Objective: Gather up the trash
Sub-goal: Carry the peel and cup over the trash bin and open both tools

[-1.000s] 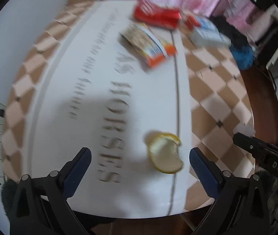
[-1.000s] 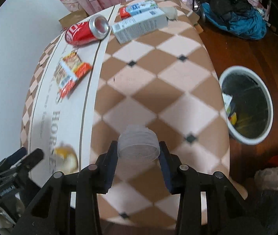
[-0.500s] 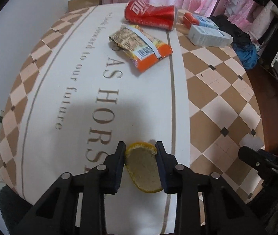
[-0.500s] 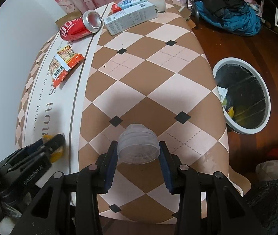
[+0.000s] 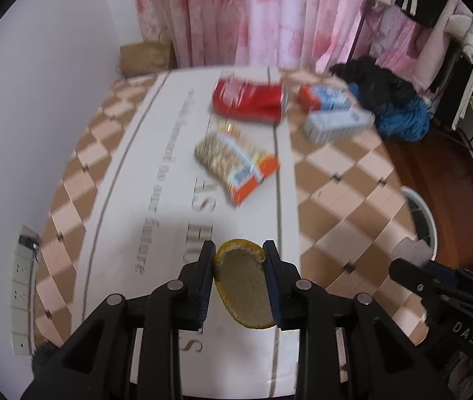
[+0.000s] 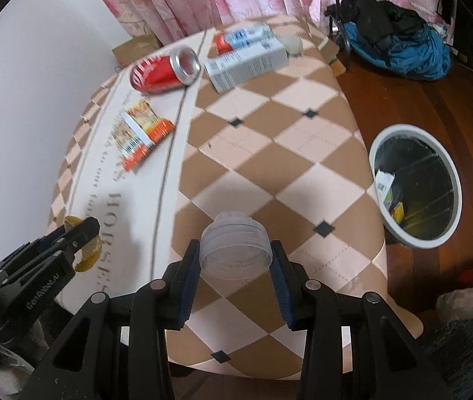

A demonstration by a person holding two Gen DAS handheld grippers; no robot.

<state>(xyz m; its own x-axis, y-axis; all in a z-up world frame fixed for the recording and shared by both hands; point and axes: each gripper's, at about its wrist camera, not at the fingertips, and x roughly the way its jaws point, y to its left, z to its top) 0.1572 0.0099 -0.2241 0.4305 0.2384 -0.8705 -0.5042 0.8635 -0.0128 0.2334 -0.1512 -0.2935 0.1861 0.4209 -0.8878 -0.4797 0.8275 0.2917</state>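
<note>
A curled yellow piece of fruit peel [image 5: 241, 288] is pinched between the pads of the left tongs [image 5: 239, 286], which have just been closing onto it, and it appears lifted clear of the bench [image 6: 269, 153] covered in a brown-and-cream diamond cloth. A small translucent plastic cup [image 6: 234, 248] is gripped across its sides by the right tongs [image 6: 235, 260], also above the cloth.

In the right wrist view, a round white-rimmed waste bin [image 6: 414, 185] stands on the dark wooden floor at about three o'clock from the cup; a few scraps are already seen inside it, so part of the collecting is judged done.

Left on the bench, at roughly eleven to twelve o'clock from the right tongs, are a red drink can [image 6: 164, 71] lying on its side, an orange-and-white snack wrapper [image 6: 139, 131], a grey-white carton [image 6: 246, 63] and, just behind it, a red-and-blue carton [image 6: 243, 36]. A small pale object beyond the cartons cannot be identified.

Two pieces are thus in hand but not yet binned, and at least four remain to be fetched.
</note>
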